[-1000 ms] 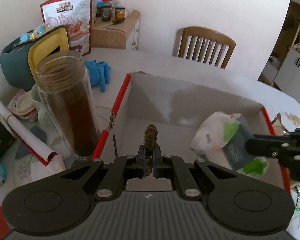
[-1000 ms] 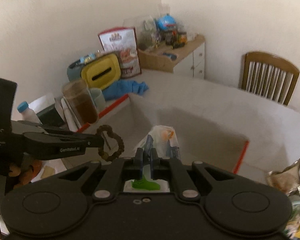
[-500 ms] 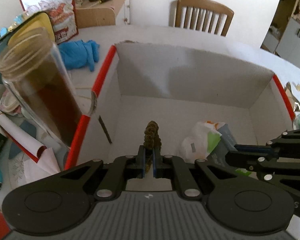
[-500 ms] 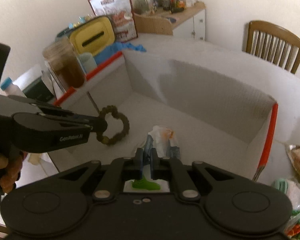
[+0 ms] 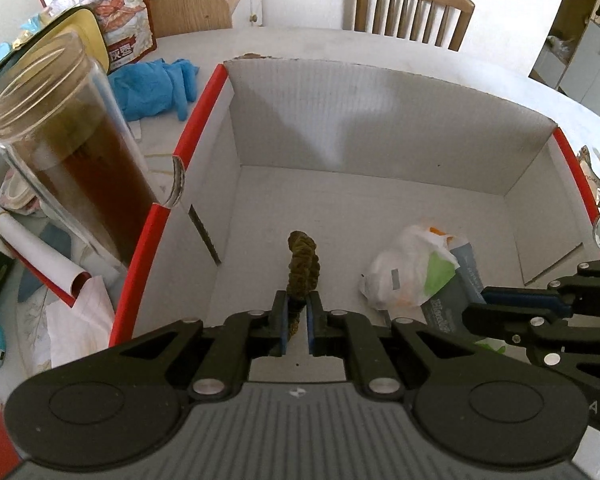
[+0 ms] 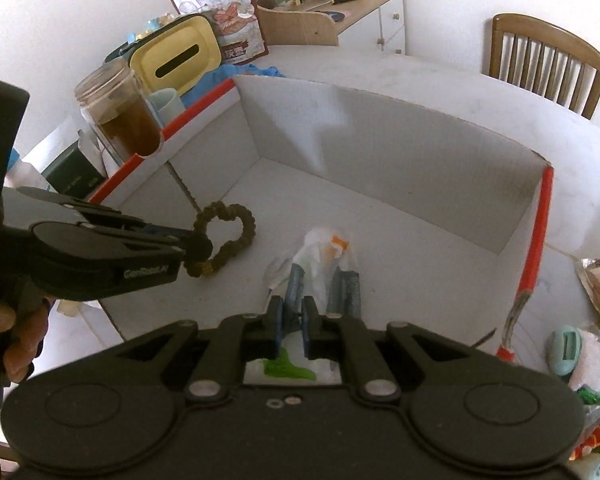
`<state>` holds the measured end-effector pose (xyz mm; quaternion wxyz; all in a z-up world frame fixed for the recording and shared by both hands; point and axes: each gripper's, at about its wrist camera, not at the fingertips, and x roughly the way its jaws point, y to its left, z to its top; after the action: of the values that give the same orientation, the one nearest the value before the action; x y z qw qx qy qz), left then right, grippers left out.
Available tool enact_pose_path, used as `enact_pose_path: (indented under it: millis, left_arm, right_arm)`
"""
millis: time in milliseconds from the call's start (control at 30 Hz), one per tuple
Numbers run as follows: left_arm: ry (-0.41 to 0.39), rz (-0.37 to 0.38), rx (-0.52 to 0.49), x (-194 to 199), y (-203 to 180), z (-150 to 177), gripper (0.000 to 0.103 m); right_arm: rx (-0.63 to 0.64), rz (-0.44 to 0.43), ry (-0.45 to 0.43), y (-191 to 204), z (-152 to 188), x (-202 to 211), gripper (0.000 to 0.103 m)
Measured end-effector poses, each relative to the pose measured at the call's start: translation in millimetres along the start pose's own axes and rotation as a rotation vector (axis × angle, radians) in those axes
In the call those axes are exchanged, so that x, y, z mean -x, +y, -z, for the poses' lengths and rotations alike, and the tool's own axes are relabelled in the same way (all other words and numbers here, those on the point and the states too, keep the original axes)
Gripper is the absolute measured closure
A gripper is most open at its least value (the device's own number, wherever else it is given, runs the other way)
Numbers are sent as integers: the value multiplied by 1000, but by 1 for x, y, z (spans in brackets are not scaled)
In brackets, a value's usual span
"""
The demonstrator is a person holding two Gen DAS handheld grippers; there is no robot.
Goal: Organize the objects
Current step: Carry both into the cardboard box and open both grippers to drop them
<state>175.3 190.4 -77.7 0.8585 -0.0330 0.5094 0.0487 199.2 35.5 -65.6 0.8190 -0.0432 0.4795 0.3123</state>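
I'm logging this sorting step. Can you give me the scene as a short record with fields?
container: open cardboard box with red edges
left gripper: shut on a brown bead bracelet, over the box floor
right gripper: shut on a white plastic packet, inside the box
beside box: jar of brown liquid, blue gloves

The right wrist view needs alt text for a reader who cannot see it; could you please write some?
The right gripper holds a white plastic packet low inside an open white cardboard box. Beside it, the left gripper grips a brown bead bracelet.
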Motion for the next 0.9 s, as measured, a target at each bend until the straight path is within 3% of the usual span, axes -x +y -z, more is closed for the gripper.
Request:
enact_pose_path:
  millis: [267, 667, 900]
  left_arm:
    - [-31, -4, 2, 16, -4, 4, 94]
    - [-158, 12, -18, 63, -17, 10, 94]
    - [-219, 41, -39, 89, -36, 15, 94]
  right_arm:
    - [-2, -23, -35, -3, 3, 16, 87]
    - [13, -15, -138, -8, 13, 59, 76]
    - [20, -23, -211, -16, 23, 92, 60]
